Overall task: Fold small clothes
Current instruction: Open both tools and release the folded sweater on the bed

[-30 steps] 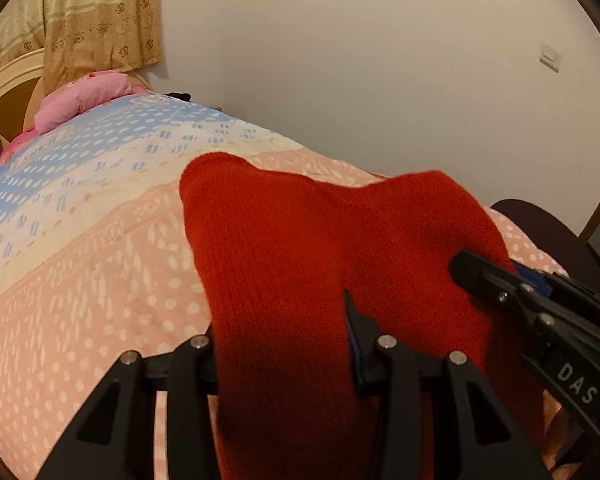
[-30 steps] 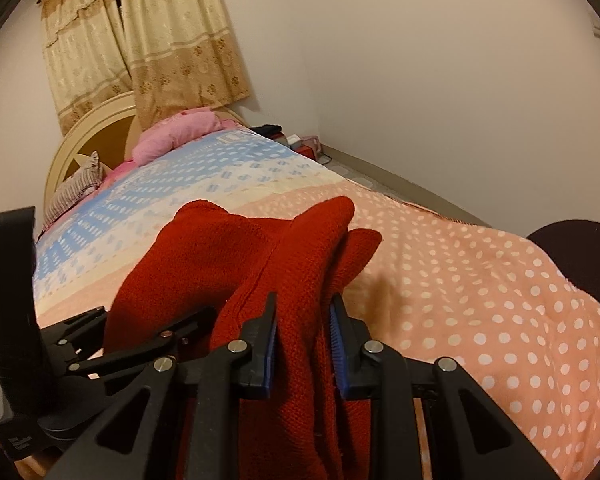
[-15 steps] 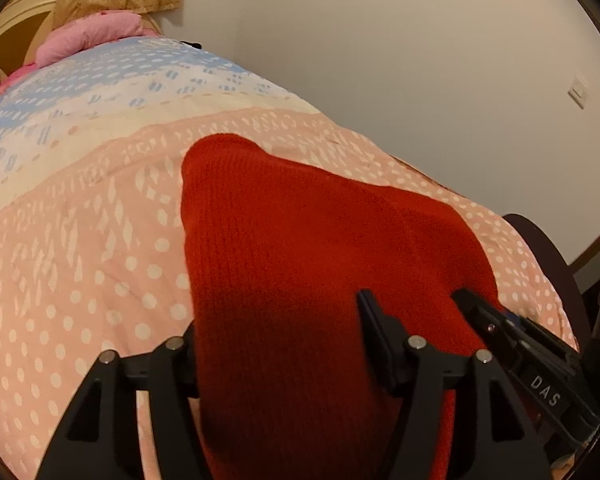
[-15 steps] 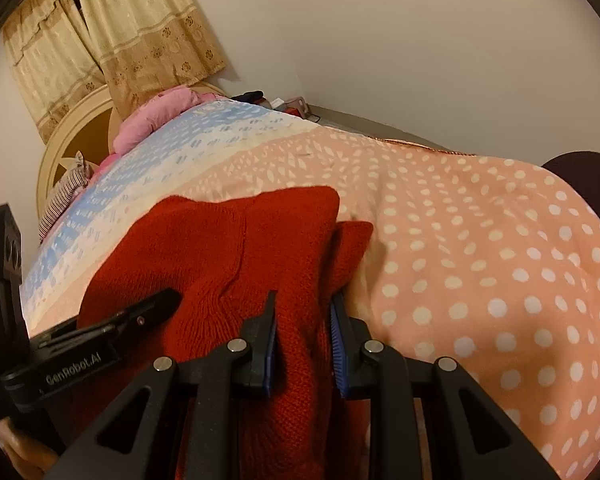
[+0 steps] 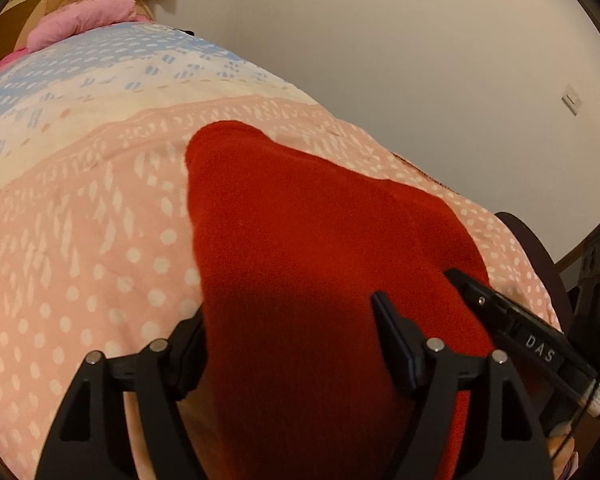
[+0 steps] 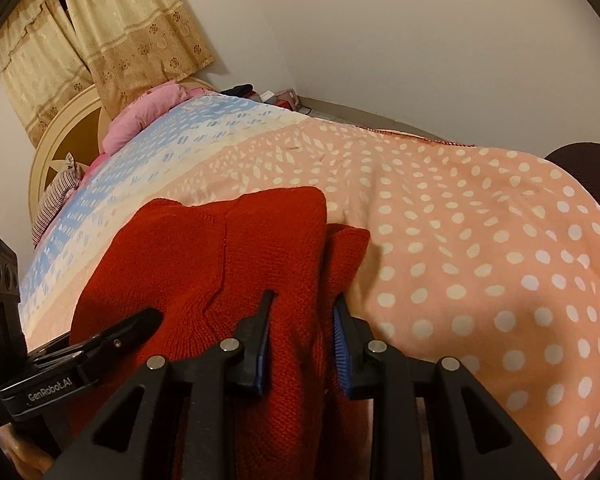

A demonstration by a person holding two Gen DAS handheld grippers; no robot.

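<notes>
Right wrist view: curtains (image 6: 100,36), a round headboard (image 6: 66,136), a striped pillow (image 6: 56,196) and small clutter at the far end of the bed are shown; these are mostly cut off in the left wrist view, where a wall switch (image 5: 572,98) is seen instead. The red knit garment (image 6: 228,264) is laid on the dotted pink quilt (image 6: 480,248), near the quilt's close edge. The right gripper (image 6: 302,340) is clamped on a bunched fold of it. The left gripper (image 5: 288,332) is seen with fingers wide apart, red knit (image 5: 300,240) filling the gap; grip cannot be told. Knit is thick, ribbed, folded over, one seam visible.
</notes>
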